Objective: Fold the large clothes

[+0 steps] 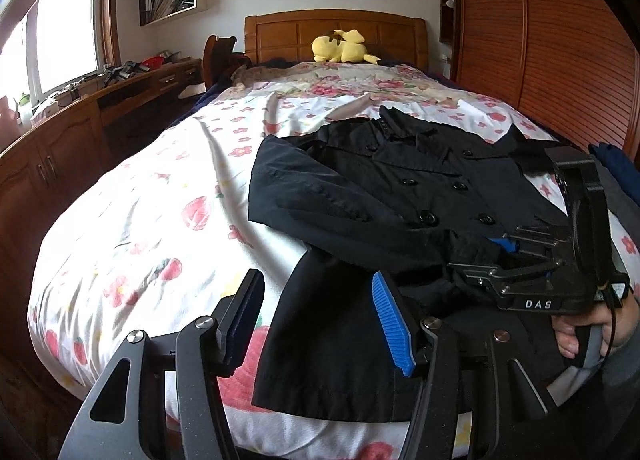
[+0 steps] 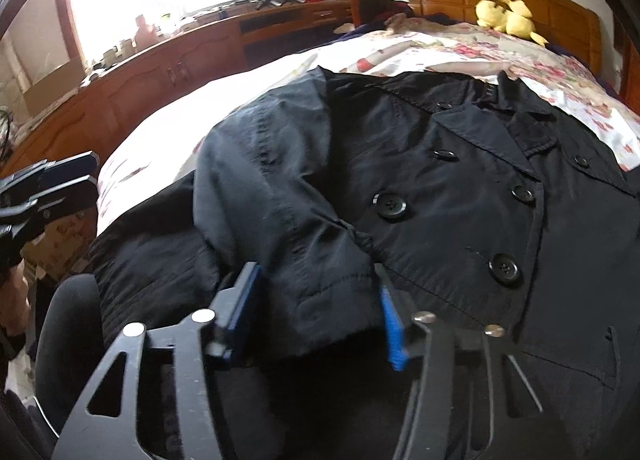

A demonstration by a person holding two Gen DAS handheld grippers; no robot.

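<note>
A black double-breasted coat (image 1: 400, 188) lies front up on the flowered bedspread (image 1: 160, 196), collar toward the headboard. Its left sleeve (image 2: 272, 196) is folded in over the body. My left gripper (image 1: 316, 320) is open, low over the coat's hem at the foot of the bed. My right gripper (image 2: 316, 312) is open, its blue-padded fingers either side of the sleeve cuff (image 2: 324, 300); I cannot tell if they touch it. The right gripper also shows in the left wrist view (image 1: 504, 252), over the coat's lower right. The left gripper shows in the right wrist view (image 2: 60, 176).
A yellow plush toy (image 1: 342, 46) lies by the wooden headboard (image 1: 332, 26). A wooden desk with cabinets (image 1: 60, 152) runs along the left of the bed under the window. A slatted wooden wardrobe (image 1: 560, 40) stands on the right. Dark folded cloth (image 1: 612, 164) lies at the bed's right edge.
</note>
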